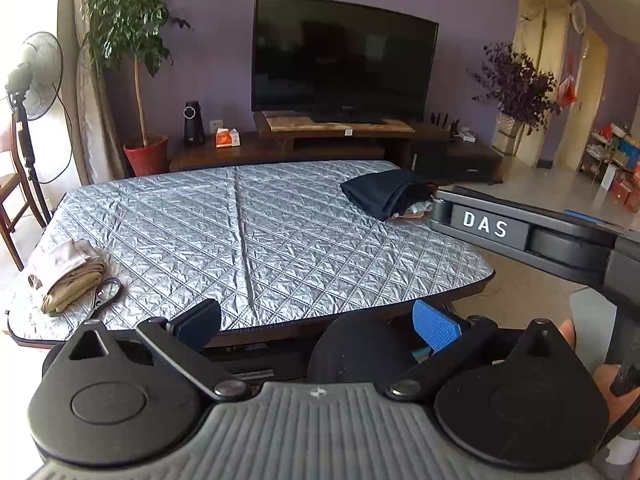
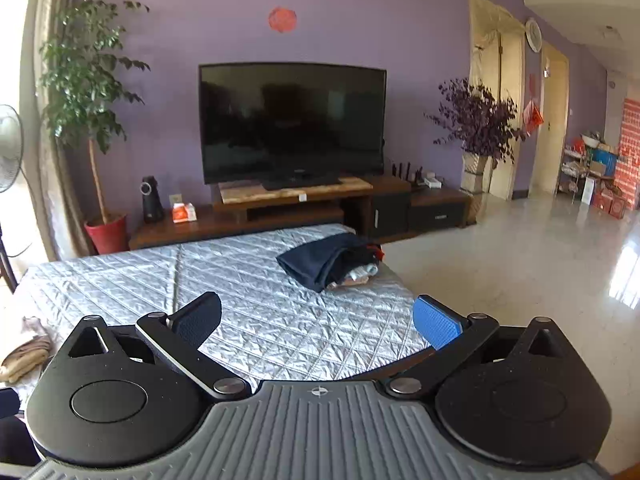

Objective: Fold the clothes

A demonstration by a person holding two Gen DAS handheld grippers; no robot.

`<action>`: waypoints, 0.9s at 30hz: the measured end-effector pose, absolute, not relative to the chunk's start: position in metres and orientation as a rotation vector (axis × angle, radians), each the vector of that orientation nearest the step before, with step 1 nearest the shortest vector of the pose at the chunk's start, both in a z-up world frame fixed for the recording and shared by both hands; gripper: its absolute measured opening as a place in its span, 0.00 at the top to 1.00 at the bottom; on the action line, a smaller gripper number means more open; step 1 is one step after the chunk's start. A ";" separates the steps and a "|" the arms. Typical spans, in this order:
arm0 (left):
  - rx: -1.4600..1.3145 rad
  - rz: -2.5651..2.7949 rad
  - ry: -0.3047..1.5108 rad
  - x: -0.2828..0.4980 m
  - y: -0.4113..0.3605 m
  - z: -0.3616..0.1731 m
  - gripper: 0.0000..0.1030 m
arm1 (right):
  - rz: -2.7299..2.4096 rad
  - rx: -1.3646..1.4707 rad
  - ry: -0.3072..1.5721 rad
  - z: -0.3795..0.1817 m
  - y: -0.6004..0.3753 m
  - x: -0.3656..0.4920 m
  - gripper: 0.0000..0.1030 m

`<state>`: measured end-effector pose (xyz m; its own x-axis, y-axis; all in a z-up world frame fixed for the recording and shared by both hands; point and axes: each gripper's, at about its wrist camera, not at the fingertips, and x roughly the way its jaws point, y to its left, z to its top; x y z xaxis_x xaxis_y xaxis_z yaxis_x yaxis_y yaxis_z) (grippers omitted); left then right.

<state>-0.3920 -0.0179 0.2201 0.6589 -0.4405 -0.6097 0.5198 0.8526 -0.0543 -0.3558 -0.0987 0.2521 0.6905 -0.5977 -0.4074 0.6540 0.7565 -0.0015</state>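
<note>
While both my left tongs (image 1: pixel 316 326) and right tongs (image 2: pixel 318 324) gape wide and empty, the dark clothes (image 2: pixel 324 266) far right on the tabletop (image 2: pixel 256 320) look soft, limp; I'd pinch 1 edge.

Only readable text: "DAS", white letters on a dark plate on the side of the right gripper (image 1: pixel 520 236), seen from the left wrist view. Nothing else legible.

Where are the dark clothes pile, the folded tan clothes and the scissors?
Dark navy clothes pile (image 2: pixel 316 264): right wrist view, on the top navy fabric.
Folded tan clothes (image 1: pixel 70 280): left wrist view, on the tan fold's middle.
Metal scissors (image 1: pixel 107 293): left wrist view, on the handle loop.
</note>
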 end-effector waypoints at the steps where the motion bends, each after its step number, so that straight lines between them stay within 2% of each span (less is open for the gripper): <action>1: 0.129 -0.547 0.655 -0.391 -0.019 0.219 0.01 | -0.701 0.140 0.397 0.253 -0.095 -0.357 0.00; 27: 0.133 -0.540 0.662 -0.387 -0.030 0.206 0.01 | -0.687 0.134 0.415 0.248 -0.086 -0.353 0.00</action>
<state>-0.3872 -0.0303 0.2060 0.6575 -0.4339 -0.6160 0.5168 0.8546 -0.0505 -0.3530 -0.0862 0.2483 0.6950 -0.5873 -0.4148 0.6401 0.7681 -0.0150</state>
